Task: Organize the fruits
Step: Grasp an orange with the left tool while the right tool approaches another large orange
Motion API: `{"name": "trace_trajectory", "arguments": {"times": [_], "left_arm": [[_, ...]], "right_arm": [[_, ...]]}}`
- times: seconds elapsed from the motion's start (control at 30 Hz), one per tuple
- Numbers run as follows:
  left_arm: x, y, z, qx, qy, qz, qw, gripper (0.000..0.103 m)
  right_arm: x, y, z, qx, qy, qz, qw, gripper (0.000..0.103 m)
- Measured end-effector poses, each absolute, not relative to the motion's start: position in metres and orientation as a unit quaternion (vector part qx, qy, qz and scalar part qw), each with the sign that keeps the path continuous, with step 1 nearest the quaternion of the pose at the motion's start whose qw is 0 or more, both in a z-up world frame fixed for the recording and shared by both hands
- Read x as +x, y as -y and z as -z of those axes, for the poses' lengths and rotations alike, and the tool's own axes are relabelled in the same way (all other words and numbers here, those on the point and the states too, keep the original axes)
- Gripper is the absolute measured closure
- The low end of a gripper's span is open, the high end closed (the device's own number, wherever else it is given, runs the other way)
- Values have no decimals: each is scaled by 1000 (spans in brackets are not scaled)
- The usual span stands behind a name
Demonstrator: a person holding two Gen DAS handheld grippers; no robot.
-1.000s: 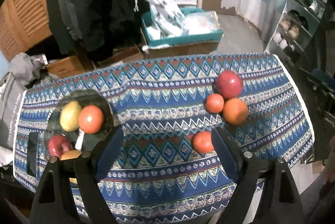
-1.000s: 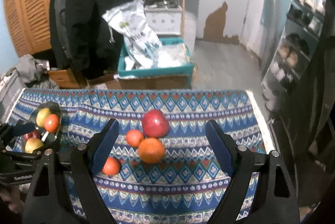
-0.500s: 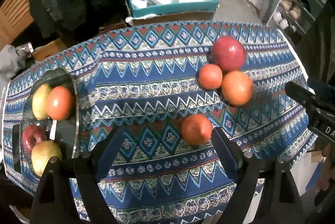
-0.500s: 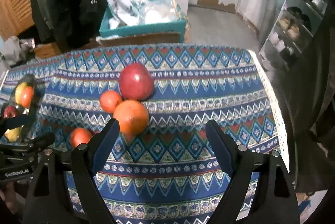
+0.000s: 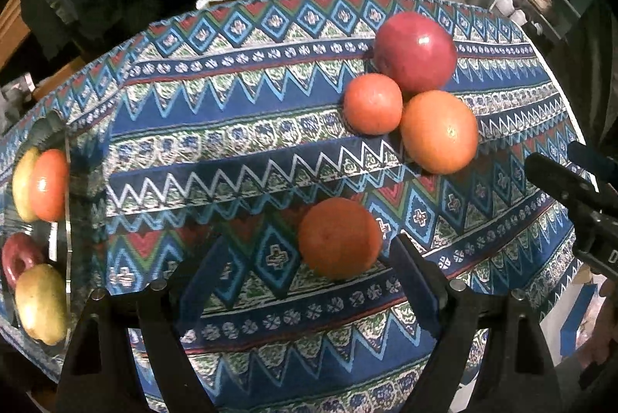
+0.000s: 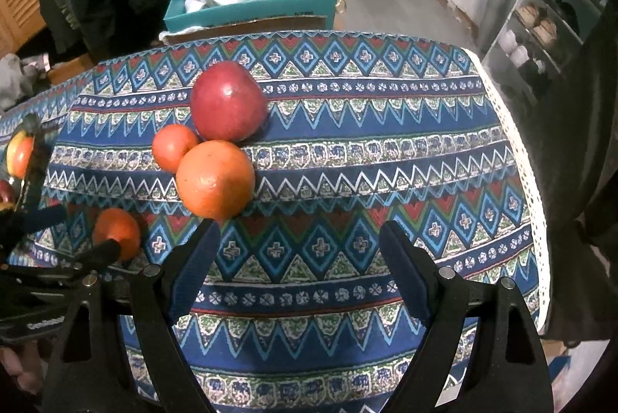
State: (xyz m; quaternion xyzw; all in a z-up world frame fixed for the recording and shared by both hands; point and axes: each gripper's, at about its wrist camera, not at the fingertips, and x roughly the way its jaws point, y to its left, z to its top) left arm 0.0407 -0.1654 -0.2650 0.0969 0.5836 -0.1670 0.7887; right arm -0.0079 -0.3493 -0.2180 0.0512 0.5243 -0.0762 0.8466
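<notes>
Four fruits are in the glass bowl [image 5: 67, 181] at the left end of the counter [image 5: 270, 150]: a yellow one and an orange-red one at the far side, a dark red one and a yellow-green one nearer. So the job looks about half done. Four more sit loose on the patterned cloth. A big red apple [image 5: 415, 52], a small orange [image 5: 372, 103] and a large orange [image 5: 439, 132] touch each other in a cluster. A lone orange [image 5: 339, 237] lies apart, closer in.

The left gripper [image 5: 301, 270] hangs over that lone orange, fingers spread, nothing pinched; the fruit sits just inside the right finger [image 5: 415, 281]. The right gripper [image 6: 299, 256] has its fingers spread too, empty, with the large orange just beyond its left finger [image 6: 195, 268]. The bowl's edge is smeared at the frame's rim, so whether a fifth fruit hides there I can't say. Left to do: all four loose fruits.
</notes>
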Motion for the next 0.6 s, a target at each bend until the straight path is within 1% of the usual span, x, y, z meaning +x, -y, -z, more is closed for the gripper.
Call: {"name": "trace_trajectory", "arguments": {"times": [0.13, 0.2, 0.23, 0.3, 0.33, 0.37, 0.4, 0.43, 0.6], "left_arm": [[42, 168, 272, 96, -584, 170, 788, 18], [42, 170, 275, 98, -585, 170, 787, 26], [42, 171, 277, 98, -587, 175, 784, 29], [43, 173, 280, 94, -591, 185, 779, 39], [43, 174, 282, 94, -594, 190, 776, 41], [42, 175, 284, 95, -598, 196, 772, 46], [42, 176, 285, 93, -599, 201, 770, 52], [41, 177, 286, 92, -599, 205, 769, 54], [38, 180, 283, 102, -589, 202, 776, 55]], "right_arm": [[-5, 350, 221, 51, -527, 76, 845, 19], [-4, 350, 223, 51, -529, 74, 844, 18], [-4, 350, 224, 50, -530, 73, 844, 18], [-2, 349, 227, 50, -532, 73, 842, 18], [-1, 349, 228, 50, -533, 72, 842, 18], [0, 349, 229, 51, -534, 71, 841, 18], [0, 349, 230, 51, -534, 71, 841, 18], [1, 349, 230, 51, -535, 70, 840, 18], [5, 347, 233, 53, -536, 63, 841, 18]]}}
